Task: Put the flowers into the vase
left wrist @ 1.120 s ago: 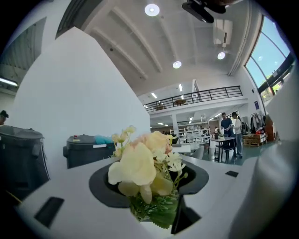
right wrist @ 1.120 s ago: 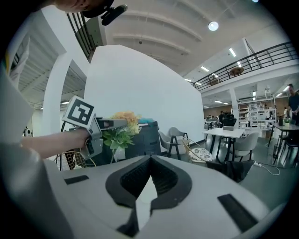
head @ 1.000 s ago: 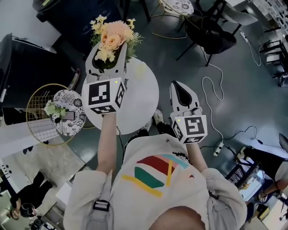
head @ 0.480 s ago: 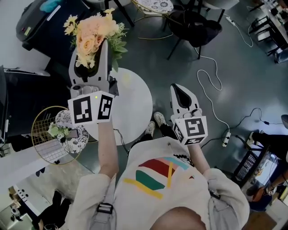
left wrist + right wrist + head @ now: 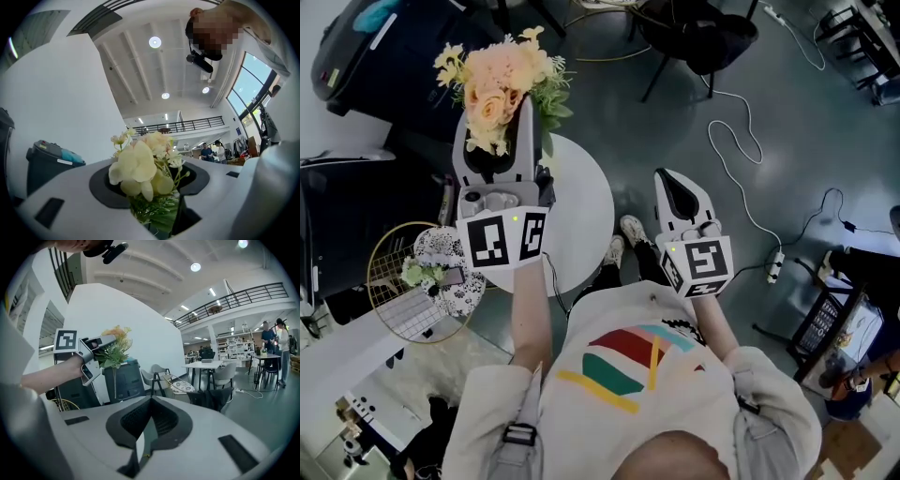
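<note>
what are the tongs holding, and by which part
Left tongs clamp the flower bunch low on its leafy stems, under the blooms; right tongs are shut, empty.

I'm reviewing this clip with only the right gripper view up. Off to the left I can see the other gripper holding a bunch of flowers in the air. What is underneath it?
Observer: A round white table. In the head view the left gripper overlaps the table's left edge, and the flowers reach out past the rim.
Operator: Is the grip really on the stems, or just among the leaves?
Observer: On the stems. The left gripper view shows the green stems and some leaves pinched between its jaws, with the cream blooms fanning out just above them.
</note>
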Demonstrator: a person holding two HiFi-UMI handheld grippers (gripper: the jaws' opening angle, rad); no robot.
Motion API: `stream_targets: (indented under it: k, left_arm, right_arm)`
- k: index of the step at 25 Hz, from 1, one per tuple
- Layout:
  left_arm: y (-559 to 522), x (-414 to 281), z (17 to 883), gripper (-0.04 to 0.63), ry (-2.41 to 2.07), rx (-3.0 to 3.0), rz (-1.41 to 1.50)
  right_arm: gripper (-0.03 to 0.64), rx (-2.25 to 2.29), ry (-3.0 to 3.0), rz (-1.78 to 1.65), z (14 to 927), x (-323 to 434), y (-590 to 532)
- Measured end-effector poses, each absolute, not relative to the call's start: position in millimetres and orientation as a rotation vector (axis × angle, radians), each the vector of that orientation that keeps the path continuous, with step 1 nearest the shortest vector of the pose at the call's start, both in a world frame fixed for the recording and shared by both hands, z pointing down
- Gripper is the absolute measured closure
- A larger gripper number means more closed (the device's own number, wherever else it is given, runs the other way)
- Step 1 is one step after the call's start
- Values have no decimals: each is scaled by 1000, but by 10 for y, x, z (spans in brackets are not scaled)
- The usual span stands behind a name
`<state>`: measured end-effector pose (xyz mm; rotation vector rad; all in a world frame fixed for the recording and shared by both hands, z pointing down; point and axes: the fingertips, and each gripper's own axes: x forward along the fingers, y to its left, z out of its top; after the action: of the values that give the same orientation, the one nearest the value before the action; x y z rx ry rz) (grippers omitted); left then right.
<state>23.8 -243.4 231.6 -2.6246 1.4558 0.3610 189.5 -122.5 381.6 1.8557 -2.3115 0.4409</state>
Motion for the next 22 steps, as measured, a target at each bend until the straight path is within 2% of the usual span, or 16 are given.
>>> stream_targets:
  k: [22]
  left_arm:
    - [-2347, 158, 3068, 339, 1523, -2651, 383]
  right_arm:
    - [607, 1746, -2266, 436, 3996, 1686, -1222]
